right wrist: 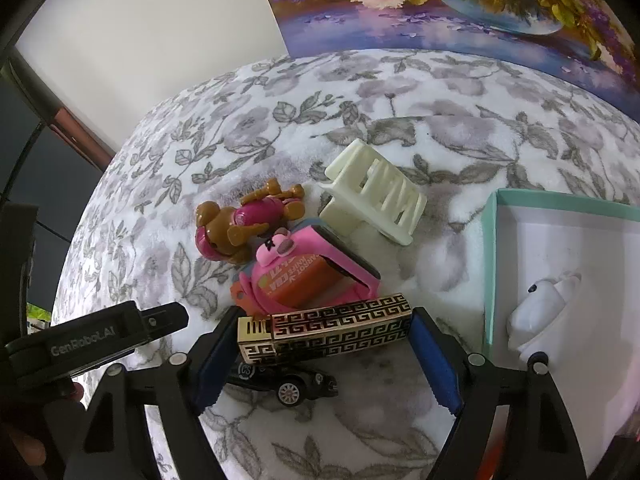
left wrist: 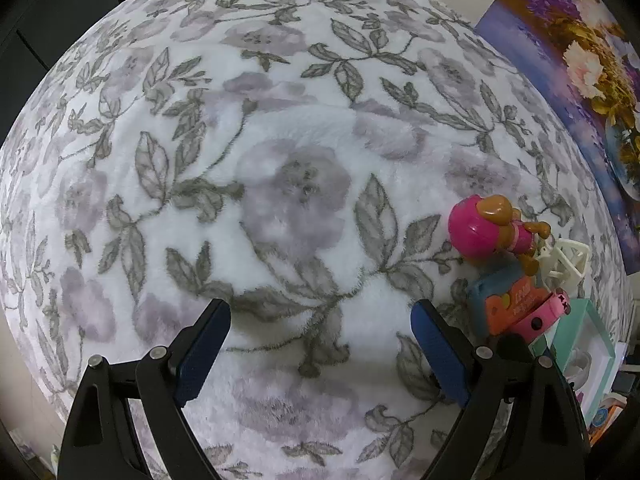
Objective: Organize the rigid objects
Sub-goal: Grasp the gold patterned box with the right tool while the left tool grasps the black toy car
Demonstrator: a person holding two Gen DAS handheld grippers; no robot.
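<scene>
My right gripper (right wrist: 326, 354) has its jaws around a gold-and-black patterned bar (right wrist: 324, 330), which spans the gap lengthwise from one blue pad to the other. The far end meets the right pad; whether the near end is pressed I cannot tell. Only this view shows the bar, and the black toy car (right wrist: 286, 382) lying under it, its front half hidden behind the left finger.

My left gripper (left wrist: 320, 350) points down with its jaws wide and nothing between them, over bare floral blanket (left wrist: 280, 160).

Just beyond the bar lies the cluster: a pink strap (right wrist: 316, 268) wrapped over an orange block (right wrist: 298, 280), touching a pink-and-brown toy pup (right wrist: 240, 226) on its side, and beside that a cream ladder-like plastic piece (right wrist: 374, 194). The left view catches the same pup, the block and the cream piece only at its right edge, crowded and partly overlapping; the block's lettering is too distorted to read.

To the right sits a teal-edged box (right wrist: 494, 264), cut off by the frame, with a white rounded object (right wrist: 538, 318) inside that I cannot identify. A flower painting (right wrist: 460, 4) stands at the blanket's far edge. In the right view my left gripper's black body shows at the lower left. The blanket left of the cluster is open; its left edge drops off to dark furniture.
</scene>
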